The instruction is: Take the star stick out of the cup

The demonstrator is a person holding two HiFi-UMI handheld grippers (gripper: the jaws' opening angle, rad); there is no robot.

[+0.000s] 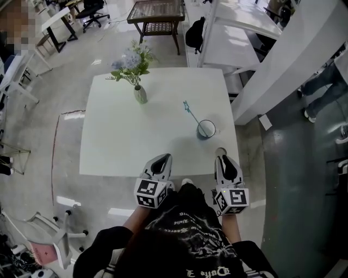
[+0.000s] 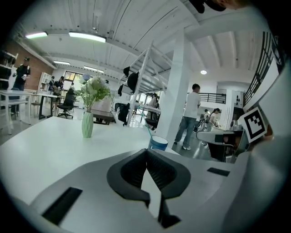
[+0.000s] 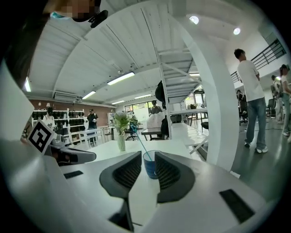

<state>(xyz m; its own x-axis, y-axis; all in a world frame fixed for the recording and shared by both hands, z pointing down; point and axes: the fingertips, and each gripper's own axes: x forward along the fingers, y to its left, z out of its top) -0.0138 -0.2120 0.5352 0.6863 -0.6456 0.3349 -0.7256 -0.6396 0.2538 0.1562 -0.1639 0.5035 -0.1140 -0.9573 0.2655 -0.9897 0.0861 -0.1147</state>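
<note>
A blue cup [image 1: 206, 129] stands on the white table [image 1: 119, 141], right of its middle. A thin teal star stick [image 1: 191, 112] leans out of the cup toward the far left. Both grippers hover at the table's near edge, well short of the cup. My left gripper [image 1: 163, 157] is shut, its tips meeting [image 2: 146, 150], and the cup [image 2: 158, 143] lies beyond them to the right. My right gripper [image 1: 221, 153] is open by a narrow gap [image 3: 148, 154] with nothing in it. The cup [image 3: 148, 164] and stick [image 3: 141, 144] show through that gap farther off.
A pale green vase of flowers [image 1: 140, 93] stands at the table's far middle [image 2: 87, 124] [image 3: 121, 142]. A white slanted beam [image 1: 283, 65] runs past the table's right side. A dark side table [image 1: 156, 15] and office chairs stand beyond; people stand to the right.
</note>
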